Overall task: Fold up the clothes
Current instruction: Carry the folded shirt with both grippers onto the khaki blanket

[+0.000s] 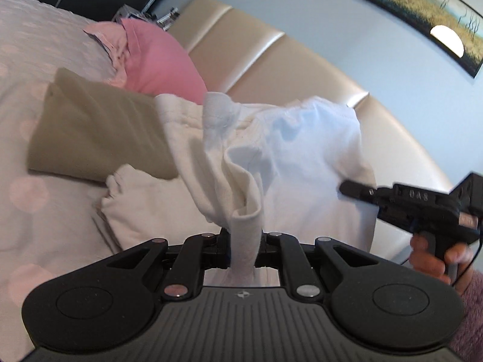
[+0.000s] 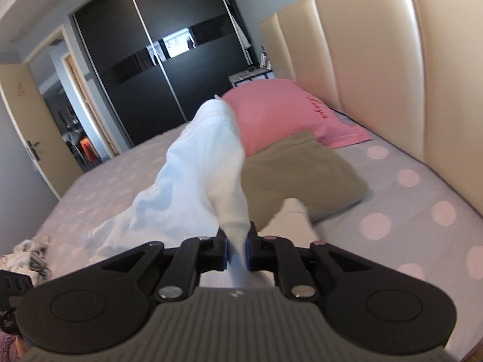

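Two handheld tongs lift a white garment (image 1: 302,150) above a bed (image 1: 27,120) with a pale dotted sheet. The left tongs (image 1: 244,246) are closed on a bunched fold of the cloth. The right tongs (image 2: 237,252) pinch another edge of the same garment; in the left view they reach in from the right, gripped by a hand (image 1: 434,259). Below the lifted cloth lies a cream garment (image 1: 145,205), and just beyond it a folded olive piece (image 1: 90,132). A pink pillow (image 2: 271,114) rests by the padded headboard (image 2: 377,75). A dark wardrobe (image 2: 151,60) stands behind.
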Available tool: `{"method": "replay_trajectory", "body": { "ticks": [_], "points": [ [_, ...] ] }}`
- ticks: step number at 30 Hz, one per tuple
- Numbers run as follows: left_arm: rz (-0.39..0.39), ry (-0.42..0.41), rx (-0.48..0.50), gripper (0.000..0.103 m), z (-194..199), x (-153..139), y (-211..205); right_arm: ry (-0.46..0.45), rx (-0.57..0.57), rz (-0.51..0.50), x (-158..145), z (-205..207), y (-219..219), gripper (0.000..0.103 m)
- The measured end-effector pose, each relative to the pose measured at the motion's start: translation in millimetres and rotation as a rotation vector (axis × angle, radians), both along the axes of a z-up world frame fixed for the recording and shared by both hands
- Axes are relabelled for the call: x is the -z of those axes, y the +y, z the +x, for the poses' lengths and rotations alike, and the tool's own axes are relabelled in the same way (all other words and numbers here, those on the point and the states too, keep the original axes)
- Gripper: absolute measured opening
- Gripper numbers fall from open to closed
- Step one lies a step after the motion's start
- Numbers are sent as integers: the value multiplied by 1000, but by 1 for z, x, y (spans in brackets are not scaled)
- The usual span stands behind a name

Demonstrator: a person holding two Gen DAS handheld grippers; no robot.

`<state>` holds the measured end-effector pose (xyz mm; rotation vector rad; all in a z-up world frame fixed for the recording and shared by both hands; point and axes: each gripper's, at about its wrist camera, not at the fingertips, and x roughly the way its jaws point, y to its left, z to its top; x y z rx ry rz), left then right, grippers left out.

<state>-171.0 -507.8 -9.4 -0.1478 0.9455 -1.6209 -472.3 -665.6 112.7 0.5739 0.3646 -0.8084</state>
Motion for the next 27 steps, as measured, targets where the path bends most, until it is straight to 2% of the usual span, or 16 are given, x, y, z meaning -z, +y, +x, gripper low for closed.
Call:
{"method": "replay_trajectory", "body": {
  "ticks": [4, 6, 11, 14, 21, 25, 27],
  "points": [
    [27, -29, 11, 9, -3, 6, -26, 55, -4, 26, 12, 9, -45, 13],
    [46, -71, 8, 9, 0, 12, -39, 88, -8, 43, 20, 20, -69, 12],
    [138, -158, 13, 10, 14, 37, -91, 120, -3, 92, 64, 55, -126, 13],
    [191, -180, 33, 10, 22, 52, -114, 144, 3, 135, 96, 71, -152, 13],
    [301, -211, 55, 11, 30, 78, -143, 179, 32, 254, 156, 91, -194, 13],
    [336, -223, 80, 12, 32, 89, -153, 231, 44, 285, 173, 102, -201, 13],
    [335, -252, 75, 13, 35, 82, -148, 250, 60, 301, 179, 105, -204, 14]
  ]
}}
